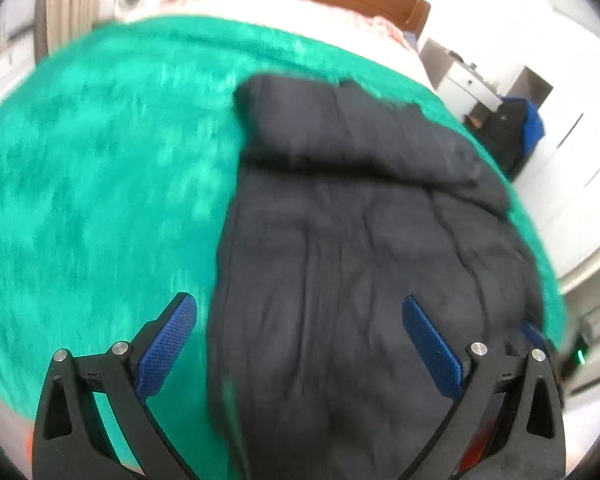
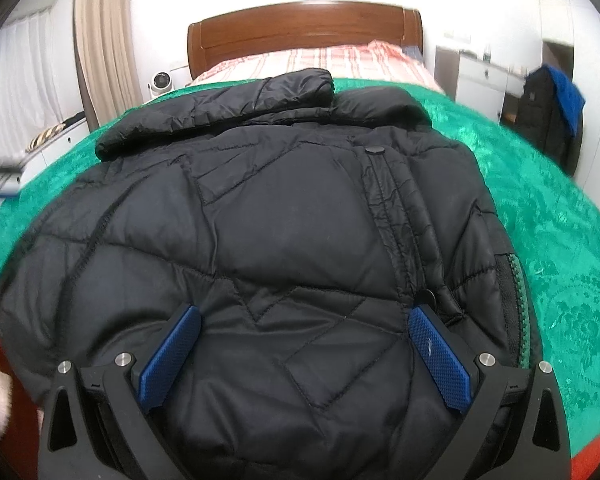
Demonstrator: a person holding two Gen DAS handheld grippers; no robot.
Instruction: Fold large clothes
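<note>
Right wrist view: black quilted puffer jacket (image 2: 292, 216) spread across green blanket (image 2: 548, 208) on bed, sleeve folded over collar, snap buttons along placket. Right hand-held gripper (image 2: 304, 344) spread wide above hem; left hand-held gripper (image 1: 300, 336) likewise spread, over jacket's edge.

Black quilted jacket (image 2: 284, 216) on green blanket (image 2: 548, 216)

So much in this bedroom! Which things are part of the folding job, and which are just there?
Part of the job:
black quilted puffer jacket
green plush blanket under it
left tool, open
right tool, open

Just there:
wooden headboard
beige curtain
round white camera
</note>
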